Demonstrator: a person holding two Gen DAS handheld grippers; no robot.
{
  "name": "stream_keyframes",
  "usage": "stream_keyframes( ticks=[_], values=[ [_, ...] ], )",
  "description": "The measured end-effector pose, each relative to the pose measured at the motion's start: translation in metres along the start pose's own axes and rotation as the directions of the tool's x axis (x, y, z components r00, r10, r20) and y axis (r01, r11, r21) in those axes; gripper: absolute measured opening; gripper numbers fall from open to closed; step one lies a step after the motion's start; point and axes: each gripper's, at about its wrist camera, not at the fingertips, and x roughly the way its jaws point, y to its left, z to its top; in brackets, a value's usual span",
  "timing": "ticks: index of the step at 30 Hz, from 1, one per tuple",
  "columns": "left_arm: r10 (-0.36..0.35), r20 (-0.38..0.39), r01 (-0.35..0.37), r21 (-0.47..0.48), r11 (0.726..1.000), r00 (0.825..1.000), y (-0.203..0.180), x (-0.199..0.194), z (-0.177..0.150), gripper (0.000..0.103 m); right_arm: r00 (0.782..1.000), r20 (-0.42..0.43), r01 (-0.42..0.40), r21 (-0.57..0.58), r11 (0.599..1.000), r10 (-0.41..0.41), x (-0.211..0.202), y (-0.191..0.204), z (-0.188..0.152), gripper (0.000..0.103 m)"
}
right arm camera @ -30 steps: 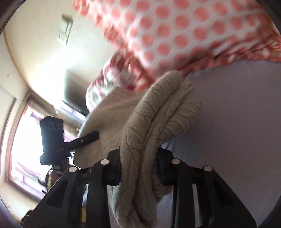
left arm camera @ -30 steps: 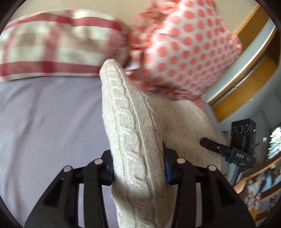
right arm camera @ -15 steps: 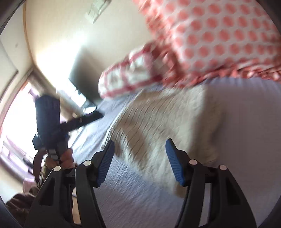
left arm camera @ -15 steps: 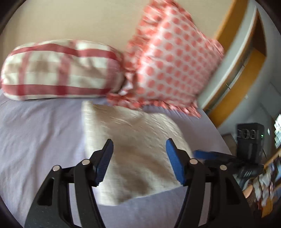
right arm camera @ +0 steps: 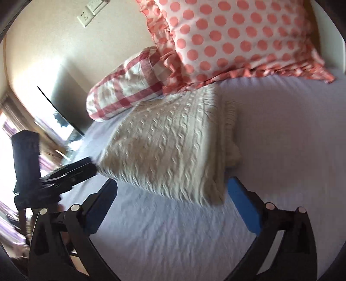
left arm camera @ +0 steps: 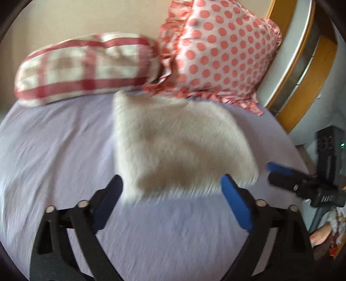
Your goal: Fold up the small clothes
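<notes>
A cream cable-knit sweater [left arm camera: 173,142] lies folded in a rough square on the lavender bed sheet [left arm camera: 54,151], just in front of the pillows. It also shows in the right wrist view [right arm camera: 168,149]. My left gripper [left arm camera: 172,188] is open and empty, just short of the sweater's near edge. My right gripper [right arm camera: 172,188] is open and empty at the sweater's near edge. The right gripper shows at the right of the left wrist view [left arm camera: 281,175], and the left gripper at the left of the right wrist view [right arm camera: 71,170].
A red-checked pillow [left arm camera: 86,67] and a pink polka-dot pillow [left arm camera: 218,51] lean against the beige wall behind the sweater. A wooden and white bed frame [left arm camera: 302,71] runs along the right. A wall socket [right arm camera: 86,16] and a dark screen [right arm camera: 62,103] stand at the left.
Both grippers let go of the sweater and opened. They pulled back from it, and the sweater now lies folded flat on the sheet.
</notes>
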Motion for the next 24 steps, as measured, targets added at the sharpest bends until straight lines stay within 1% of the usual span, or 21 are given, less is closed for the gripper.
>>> stream_keyframes(
  ticks=[1, 3, 4, 5, 8, 10, 12, 18, 21, 22, 24],
  values=[
    [0.013, -0.010, -0.013, -0.006, 1.000, 1.000, 0.003, -0.004, -0.012, 0.093, 1.000, 0.003, 0.031, -0.018, 0.999, -0.031, -0.002, 0.001, -0.008, 0.102],
    [0.043, -0.043, -0.044, -0.020, 0.999, 0.998, 0.009, -0.003, -0.032, 0.093, 0.992, -0.006, 0.129, -0.064, 0.990, -0.130, 0.001, 0.010, -0.027, 0.102],
    [0.064, -0.065, -0.066, -0.027, 0.997, 0.996, 0.010, 0.003, -0.041, 0.093, 0.984, -0.027, 0.172, -0.080, 0.982, -0.175, 0.008, 0.015, -0.036, 0.102],
    [0.078, -0.083, -0.081, -0.024, 0.996, 0.993, 0.009, 0.009, -0.046, 0.093, 0.980, -0.045, 0.190, -0.083, 0.978, -0.194, 0.011, 0.016, -0.044, 0.102],
    [0.112, -0.124, -0.114, -0.011, 0.993, 0.986, 0.009, 0.024, -0.058, 0.093, 0.971, -0.081, 0.219, -0.090, 0.972, -0.226, 0.025, 0.020, -0.056, 0.102],
    [0.144, -0.098, -0.144, 0.015, 0.990, 0.985, 0.006, 0.023, -0.060, 0.093, 0.962, -0.073, 0.253, -0.110, 0.961, -0.262, 0.024, 0.023, -0.065, 0.102],
    [0.153, -0.097, -0.152, 0.021, 0.988, 0.983, 0.004, 0.025, -0.060, 0.093, 0.952, -0.065, 0.288, -0.129, 0.949, -0.298, 0.027, 0.027, -0.069, 0.102],
    [0.190, -0.087, -0.186, 0.048, 0.981, 0.978, 0.001, 0.029, -0.062, 0.095, 0.937, -0.065, 0.333, -0.129, 0.934, -0.343, 0.035, 0.024, -0.068, 0.102],
    [0.212, -0.083, -0.207, 0.057, 0.977, 0.974, -0.001, 0.033, -0.064, 0.098, 0.923, -0.076, 0.363, -0.151, 0.919, -0.377, 0.038, 0.027, -0.068, 0.102],
    [0.222, -0.081, -0.218, 0.058, 0.974, 0.972, -0.001, 0.034, -0.065, 0.099, 0.913, -0.081, 0.383, -0.168, 0.909, -0.400, 0.041, 0.029, -0.068, 0.102],
    [0.238, -0.081, -0.234, 0.056, 0.971, 0.968, 0.000, 0.035, -0.064, 0.100, 0.913, -0.080, 0.385, -0.162, 0.909, -0.401, 0.041, 0.029, -0.068, 0.102]
  ],
)
